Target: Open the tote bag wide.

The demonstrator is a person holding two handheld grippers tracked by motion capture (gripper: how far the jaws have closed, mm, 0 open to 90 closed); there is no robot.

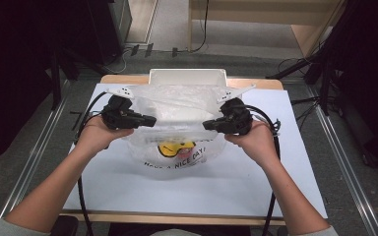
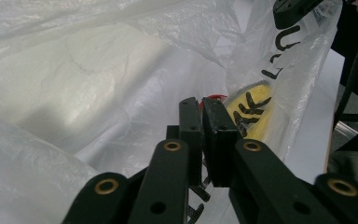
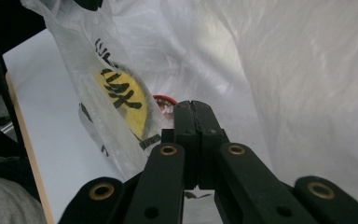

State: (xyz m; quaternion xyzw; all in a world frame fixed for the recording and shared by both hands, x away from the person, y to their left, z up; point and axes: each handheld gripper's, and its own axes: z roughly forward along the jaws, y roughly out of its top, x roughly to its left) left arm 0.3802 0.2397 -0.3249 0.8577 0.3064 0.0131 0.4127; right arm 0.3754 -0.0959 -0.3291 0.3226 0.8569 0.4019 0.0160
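Translucent white plastic bag (image 1: 177,118) with a yellow smiley print sits mid-table, pinched at nine o'clock by the left gripper (image 1: 150,121) and three o'clock by the right gripper (image 1: 207,125); a red item inside stays unclear.

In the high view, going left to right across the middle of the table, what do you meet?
Person's left hand → left gripper, shut on the plastic bag → yellow smiley print on the plastic bag → right gripper, also shut on the bag → person's right hand.
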